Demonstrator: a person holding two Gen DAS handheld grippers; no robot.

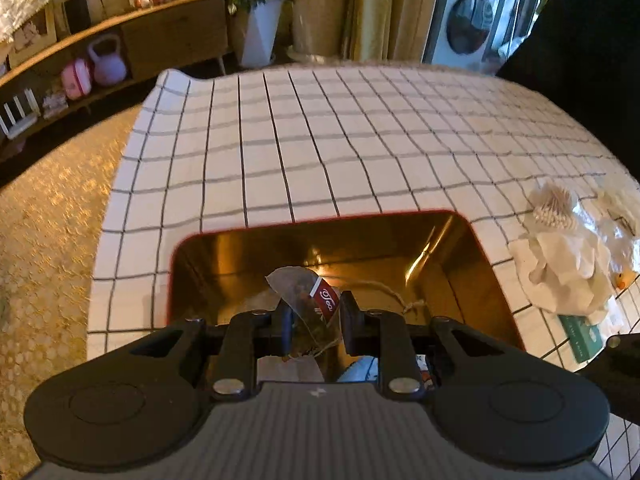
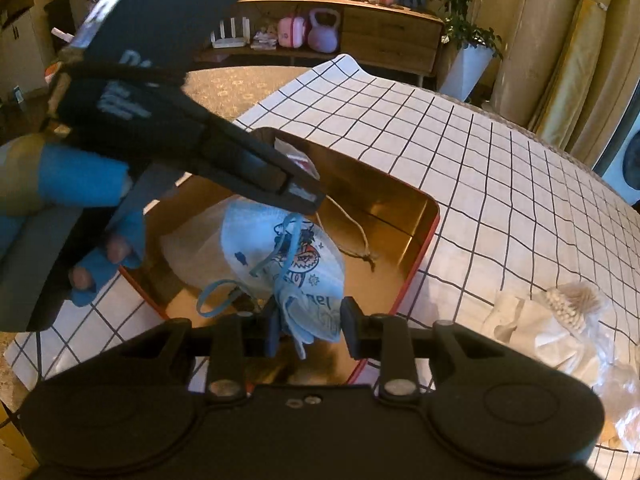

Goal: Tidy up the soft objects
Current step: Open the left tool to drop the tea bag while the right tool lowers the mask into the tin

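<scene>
We tilted both grippers down over the tin point(image 1: 472, 264): the left gripper point(image 1: 314, 316) pinched a tea bag point(image 1: 308, 296), the right gripper point(image 2: 310, 326) clamped a face mask point(image 2: 304, 280).

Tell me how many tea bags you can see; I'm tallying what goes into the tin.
1. The tea bag with a red tag is pinched in the left claw over the gold tin. More could lie hidden under the face mask.
</scene>
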